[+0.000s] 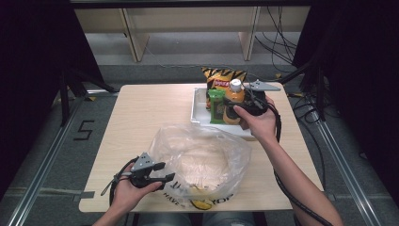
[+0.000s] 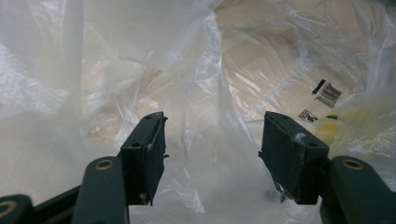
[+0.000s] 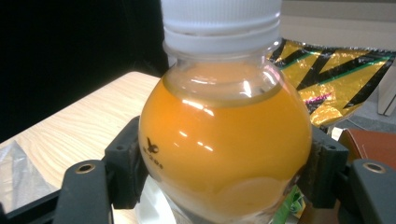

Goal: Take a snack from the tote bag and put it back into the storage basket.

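A light wooden table (image 1: 141, 113) is standing on grey floor (image 1: 42, 155), with a black "5" mark (image 1: 83, 130) showing to one side. Pale wooden furniture legs (image 1: 134, 37) are rising beyond it, cables (image 1: 277, 35) are trailing nearby, and darkness is closing in both sides.

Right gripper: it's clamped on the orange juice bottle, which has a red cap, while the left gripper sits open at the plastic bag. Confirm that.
Not quite: the cap is white, not red, as the right gripper view shows. The rest holds: the right gripper is clamped on the orange juice bottle, and the left gripper sits open at the plastic bag.
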A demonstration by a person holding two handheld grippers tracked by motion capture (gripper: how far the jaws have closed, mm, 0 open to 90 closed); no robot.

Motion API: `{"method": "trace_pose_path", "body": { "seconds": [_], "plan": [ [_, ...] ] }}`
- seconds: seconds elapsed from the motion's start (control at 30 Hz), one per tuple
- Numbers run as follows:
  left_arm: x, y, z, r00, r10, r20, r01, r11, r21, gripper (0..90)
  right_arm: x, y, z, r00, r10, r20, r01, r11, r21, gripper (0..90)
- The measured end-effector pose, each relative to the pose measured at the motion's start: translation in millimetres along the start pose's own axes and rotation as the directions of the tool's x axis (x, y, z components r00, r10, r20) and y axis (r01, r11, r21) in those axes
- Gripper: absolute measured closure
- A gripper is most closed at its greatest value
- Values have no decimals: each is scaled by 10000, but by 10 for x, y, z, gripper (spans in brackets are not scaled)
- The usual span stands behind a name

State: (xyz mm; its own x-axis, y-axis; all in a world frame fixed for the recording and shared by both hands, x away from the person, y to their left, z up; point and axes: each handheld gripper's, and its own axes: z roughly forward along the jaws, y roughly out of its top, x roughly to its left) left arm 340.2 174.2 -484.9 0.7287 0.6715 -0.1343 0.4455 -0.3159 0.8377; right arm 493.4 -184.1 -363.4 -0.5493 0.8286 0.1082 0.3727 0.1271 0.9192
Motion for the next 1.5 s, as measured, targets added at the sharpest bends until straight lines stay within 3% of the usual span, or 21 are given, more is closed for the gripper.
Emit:
{"method": "trace_pose_path", "body": {
  "seconds": [0.17, 0.27, 0.3, 0.37, 0.47, 0.53, 0.6, 0.73, 0.77, 0.8, 0.83, 0.87, 0.9, 1.0, 1.07, 1.13, 1.17, 1.23, 1.27, 1.3, 1.5],
  "plan": [
    [-2, -2, -1, 10000, -19, -25, 19, 10000, -42, 394, -57, -42, 62, 9994, -349, -33, 349, 9994, -44, 312],
    [-1, 1, -4, 10000, -6, 11, 6, 10000, -13, 394, -64, -59, 99, 9993, -357, 127, 357, 9994, -24, 313],
    [-2, -1, -1, 10000, -29, 28, 29, 10000, -72, 394, -52, -66, 101, 9999, -108, 70, 107, 9999, 96, 312],
    [-1, 1, -7, 10000, -12, 7, 12, 10000, -5, 395, -82, -74, 122, 9993, -372, 89, 371, 9993, 102, 312],
    [-3, 1, -9, 10000, -9, -22, 9, 10000, -16, 394, -66, -88, 158, 9996, -77, 269, 72, 9998, 205, 312],
    [-4, 1, -9, 10000, -6, -23, 6, 10000, -26, 394, -95, -110, 185, 9988, -439, 234, 433, 9988, 247, 313],
    [-3, 0, -8, 10000, 2, -16, -2, 10000, -19, 395, -87, -130, 210, 9996, -149, 236, 141, 9993, 360, 312],
    [-4, 1, -8, 10000, 19, -22, -19, 10000, -10, 395, -108, -165, 267, 9986, -271, 445, 256, 9991, 333, 312],
    [0, 2, -10, 10000, 34, 36, -34, 10000, 19, 394, -80, -174, 275, 9990, 78, 440, -99, 9988, 483, 312],
    [-4, 1, -9, 10000, 27, -20, -27, 10000, -1, 395, -105, -182, 288, 9984, -231, 520, 210, 9990, 404, 312],
    [1, 1, -9, 10000, 53, 45, -53, 10000, 14, 394, -92, -187, 296, 9987, -41, 506, 18, 9990, 455, 312],
    [0, 1, -8, 10000, 42, 44, -42, 10000, 16, 394, -110, -190, 308, 9985, -261, 486, 240, 9988, 430, 312],
    [-10, -1, -8, 9998, -164, 57, 163, 9998, 87, 394, -88, -203, 317, 9983, -12, 578, -11, 9992, 402, 312],
    [-17, 2, -10, 9999, -140, -43, 141, 9999, 58, 394, -116, -218, 345, 9979, -261, 598, 234, 9987, 449, 312],
    [-8, 5, -11, 10000, 38, -23, -38, 10000, 44, 394, -118, -228, 347, 9986, -158, 503, 127, 9981, 611, 312],
    [-12, 2, -12, 9998, -162, 70, 161, 9998, 151, 394, -114, -238, 357, 9987, 41, 507, -78, 9974, 721, 312],
    [-12, 2, -11, 9999, -156, 67, 155, 9998, 143, 394, -140, -246, 378, 9978, -218, 626, 181, 9980, 602, 312],
    [-17, 2, -7, 9998, -205, 77, 204, 9997, 104, 394, -126, -249, 373, 9980, 50, 625, -99, 9969, 785, 312],
    [-9, 5, -6, 10000, -7, 63, 7, 10000, 52, 394, -118, -257, 384, 9978, 158, 637, -203, 9972, 716, 312],
    [-12, 3, -6, 10000, -3, -5, 3, 10000, 52, 395, -153, -261, 398, 9975, -236, 666, 191, 9975, 682, 312],
    [-12, 2, -6, 10000, 26, 5, -26, 10000, 71, 394, -147, -290, 424, 9978, -71, 656, 17, 9966, 828, 312]
  ]
}}
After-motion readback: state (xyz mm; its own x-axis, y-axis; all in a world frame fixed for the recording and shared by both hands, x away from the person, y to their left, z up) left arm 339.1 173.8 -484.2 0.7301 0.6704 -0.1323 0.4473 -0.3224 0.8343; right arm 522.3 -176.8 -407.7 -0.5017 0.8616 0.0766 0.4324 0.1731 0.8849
